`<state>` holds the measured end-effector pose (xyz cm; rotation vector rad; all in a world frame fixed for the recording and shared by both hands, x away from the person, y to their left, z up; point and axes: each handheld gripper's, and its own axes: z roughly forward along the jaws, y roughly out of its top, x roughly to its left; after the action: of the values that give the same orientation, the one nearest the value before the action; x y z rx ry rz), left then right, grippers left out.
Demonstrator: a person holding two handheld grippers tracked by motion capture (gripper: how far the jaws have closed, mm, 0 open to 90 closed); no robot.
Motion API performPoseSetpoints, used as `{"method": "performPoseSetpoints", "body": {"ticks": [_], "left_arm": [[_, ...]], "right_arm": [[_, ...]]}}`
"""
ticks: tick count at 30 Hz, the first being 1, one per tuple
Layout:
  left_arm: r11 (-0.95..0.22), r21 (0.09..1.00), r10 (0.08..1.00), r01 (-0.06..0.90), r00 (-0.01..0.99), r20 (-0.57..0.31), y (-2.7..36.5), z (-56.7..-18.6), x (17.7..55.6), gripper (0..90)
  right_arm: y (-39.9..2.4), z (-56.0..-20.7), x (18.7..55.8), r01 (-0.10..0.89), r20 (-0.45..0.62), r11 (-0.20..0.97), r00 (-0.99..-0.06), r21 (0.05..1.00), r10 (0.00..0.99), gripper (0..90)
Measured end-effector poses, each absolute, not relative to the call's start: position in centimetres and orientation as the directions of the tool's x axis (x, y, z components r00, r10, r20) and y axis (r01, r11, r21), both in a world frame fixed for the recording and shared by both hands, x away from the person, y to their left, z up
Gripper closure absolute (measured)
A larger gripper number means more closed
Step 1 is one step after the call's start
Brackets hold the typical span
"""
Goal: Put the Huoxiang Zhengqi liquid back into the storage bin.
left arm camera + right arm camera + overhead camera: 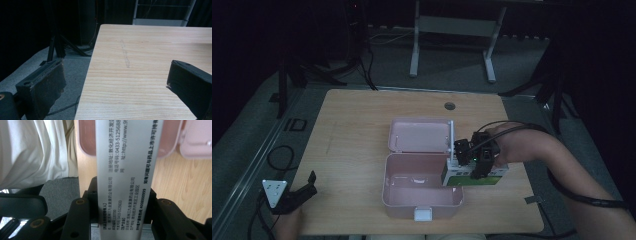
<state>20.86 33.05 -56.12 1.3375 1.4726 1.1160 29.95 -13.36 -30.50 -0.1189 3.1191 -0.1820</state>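
The white-and-green carton, printed with Chinese text and "0433-5125688", is hanging at the right rim of the open pink plastic box, clamped in the right gripper. The left gripper is resting with jaws apart at the wooden table's near-left edge, bare grain ahead.

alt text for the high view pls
The right tongs grip a green-and-white carton at the right rim of an open pink lunch box on a wooden table. The left tongs rest open at the table's near left corner, holding nothing.
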Motion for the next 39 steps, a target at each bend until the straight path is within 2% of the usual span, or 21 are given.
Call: {"method": "performPoseSetpoints", "body": {"ticks": [13, 25, 39], "left_arm": [[0.043, 0.967, 0.997, 0.249, -0.079, -0.023, 33.1, -56.1, 20.8, 2.0], [0.042, 0.967, 0.997, 0.25, -0.076, -0.024, 33.2, -56.1, 20.8, 2.0], [0.058, 0.968, 0.996, 0.242, -0.079, -0.04, 33.3, -56.1, 20.8, 2.0]], "right_arm": [[-9.0, -30.8, 29.4, -0.126, 0.012, 0.986, -0.992, -0.112, -0.126, 63.1], [-5.5, -32.7, 29.4, -0.147, 0.031, 0.984, -0.989, -0.104, -0.144, 63.1], [-3.9, -35.6, 29.3, -0.153, 0.019, 0.984, -0.988, -0.091, -0.152, 63.1]]}}
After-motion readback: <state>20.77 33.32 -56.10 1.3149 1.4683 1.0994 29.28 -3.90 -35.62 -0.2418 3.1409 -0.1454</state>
